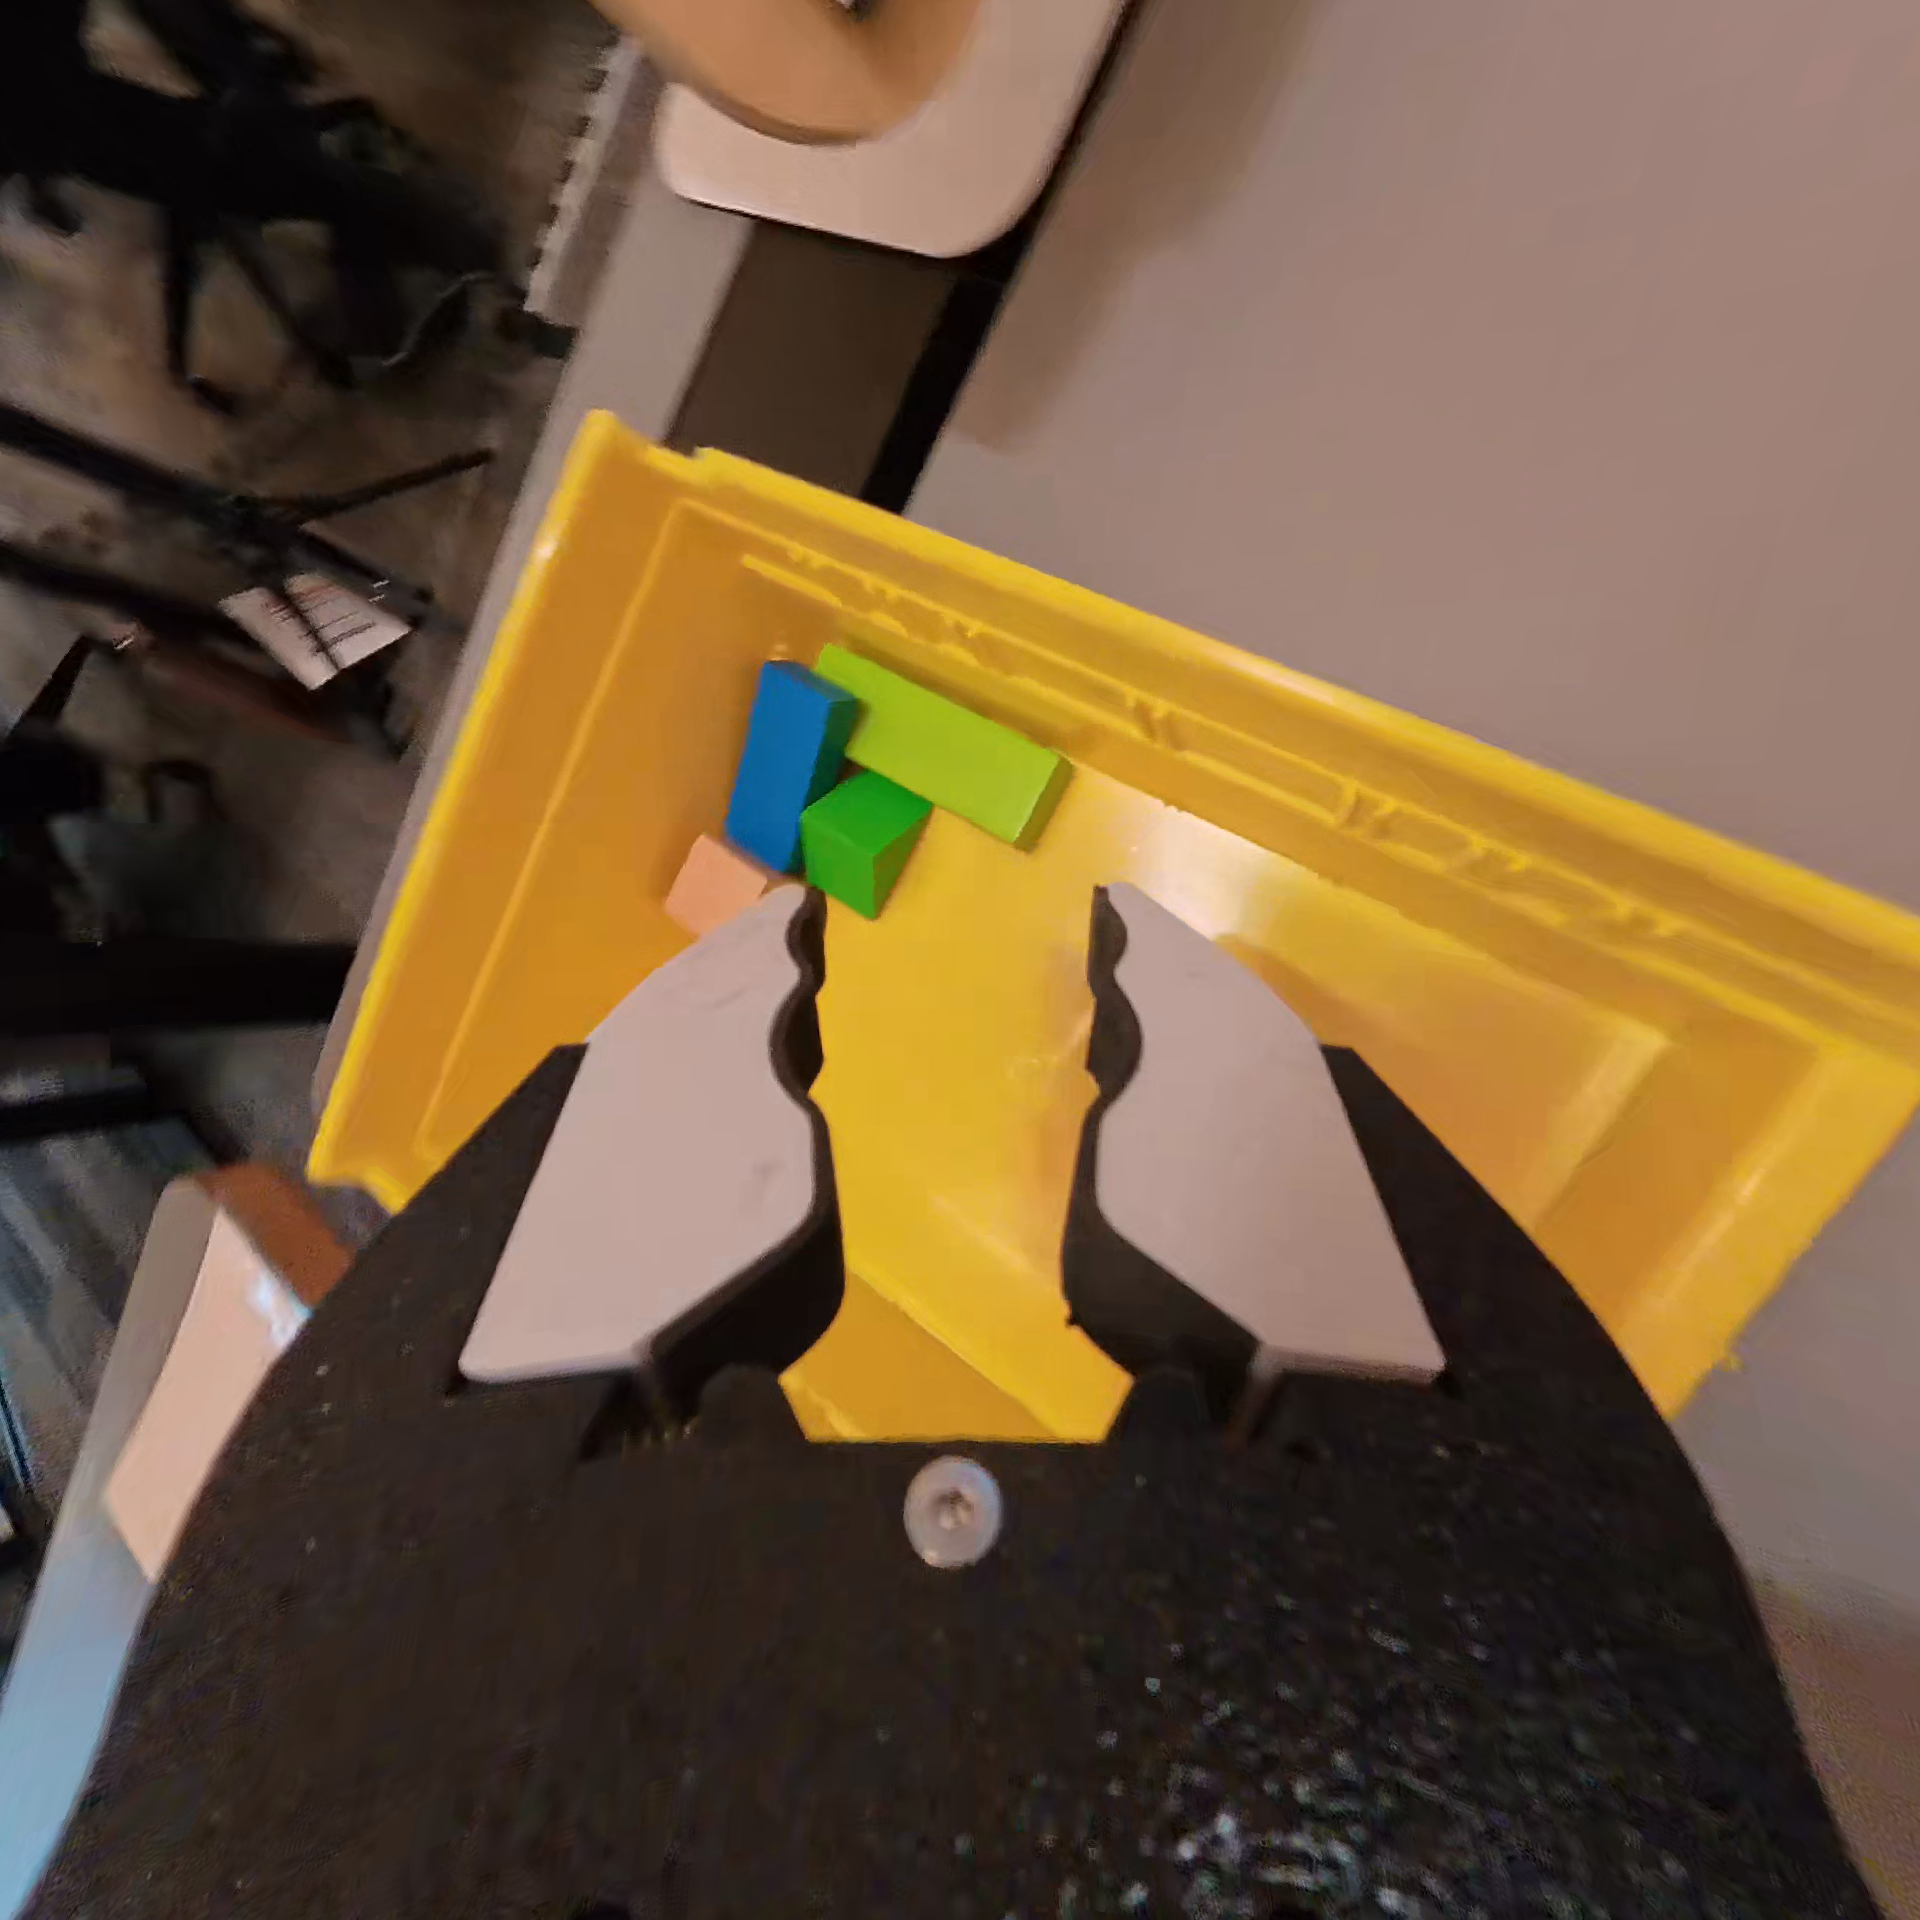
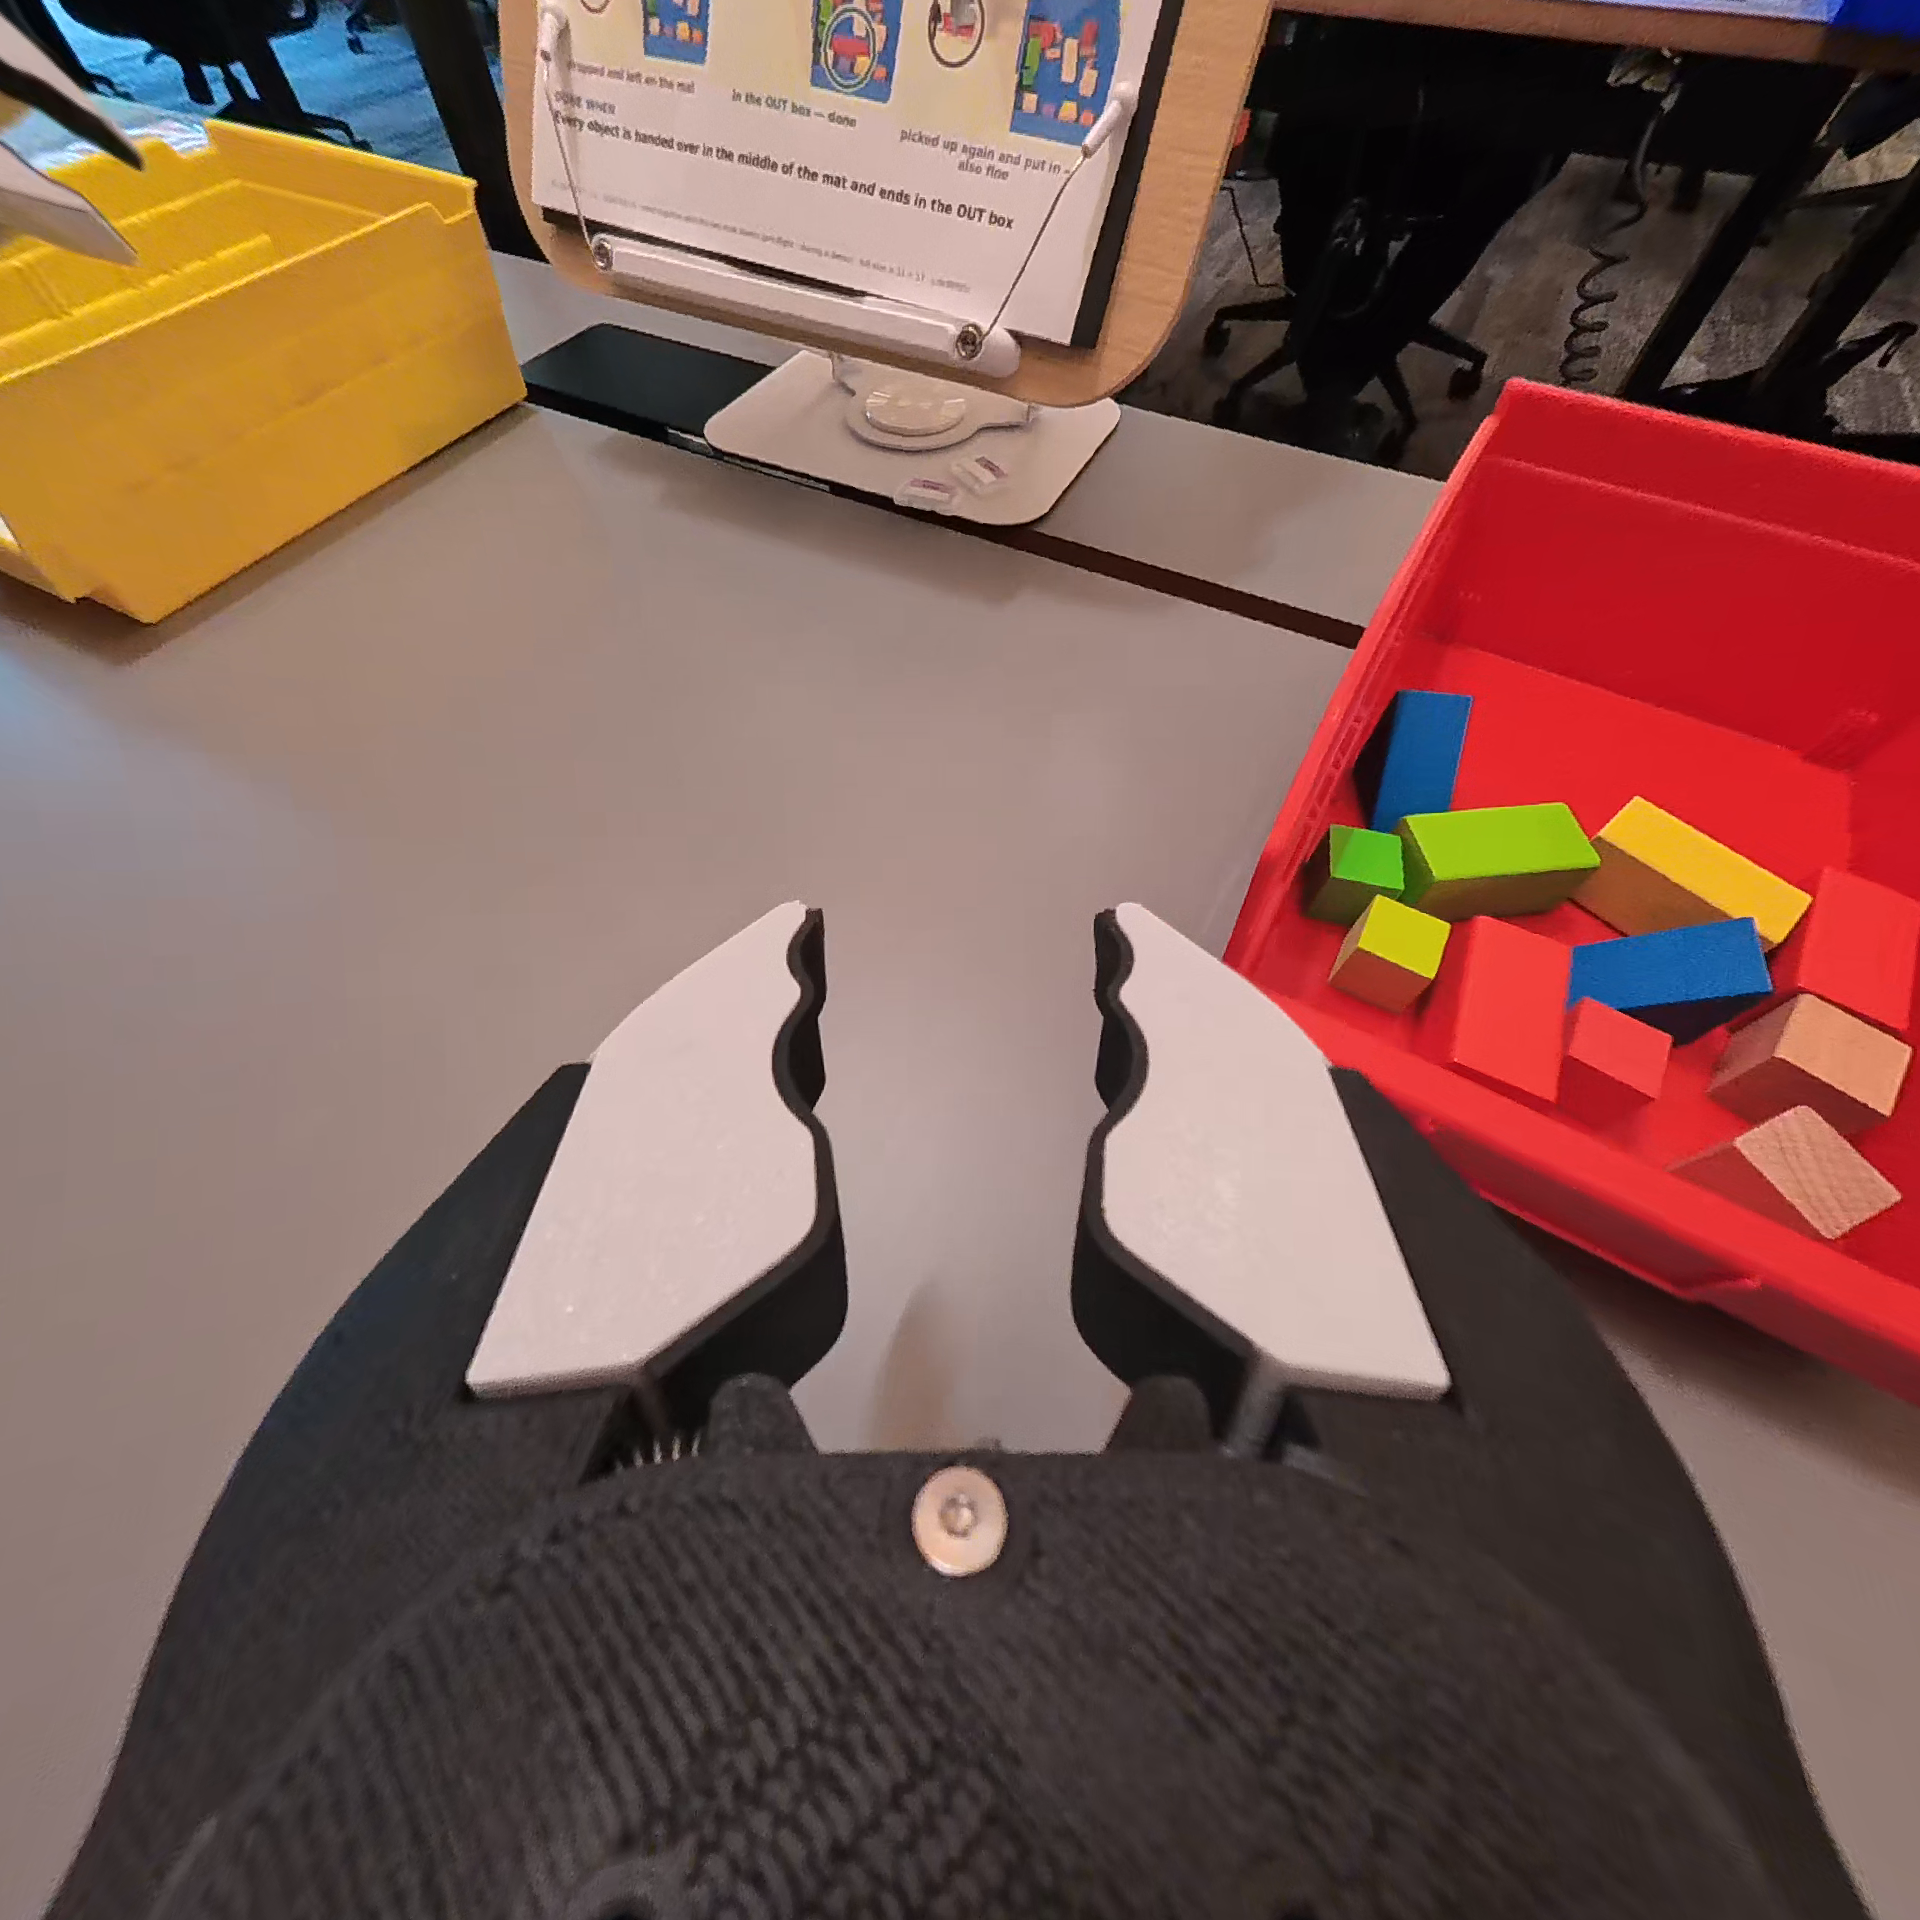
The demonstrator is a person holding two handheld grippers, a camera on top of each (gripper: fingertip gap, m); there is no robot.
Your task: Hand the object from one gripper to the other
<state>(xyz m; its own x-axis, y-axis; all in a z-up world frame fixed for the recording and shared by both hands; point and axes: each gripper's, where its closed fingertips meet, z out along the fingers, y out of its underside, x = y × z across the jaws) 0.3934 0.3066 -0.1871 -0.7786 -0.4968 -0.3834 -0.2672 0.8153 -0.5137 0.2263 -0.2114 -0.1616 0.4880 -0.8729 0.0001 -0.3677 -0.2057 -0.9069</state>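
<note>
Left gripper [image 1: 958,904]: jaws spread wide, nothing between them, hanging over the yellow bin [image 1: 1558,883]. Its left fingertip [image 1: 769,920] overlaps the peach block in this view; can't tell if it actually touches it.

Yellow bin contents: four blocks bunched together above the left fingertip, centre-left of the left wrist view. A blue block [image 1: 784,764], a long lime green block [image 1: 951,743], a darker green cube [image 1: 862,842] and a peach block [image 1: 712,883], all pressed up against each other.

Right gripper [image 2: 958,914]: also wide open, holding nothing, just bare grey table [image 2: 623,727] between the pads.

Red bin [image 2: 1662,540]: right edge of the right wrist view, right beside the right fingertip. It holds a loose pile of blocks: blue, green, lime, yellow, red and plain wood ones.

Upper left of the right wrist view: the yellow bin again, with the other gripper's fingertips poking in over it from the corner.

Top centre of the right wrist view: an instruction sheet [image 2: 831,135] on a stand, at the far edge of the table.

Handover status: no block is in either claw, everything sits in the two bins.
</note>
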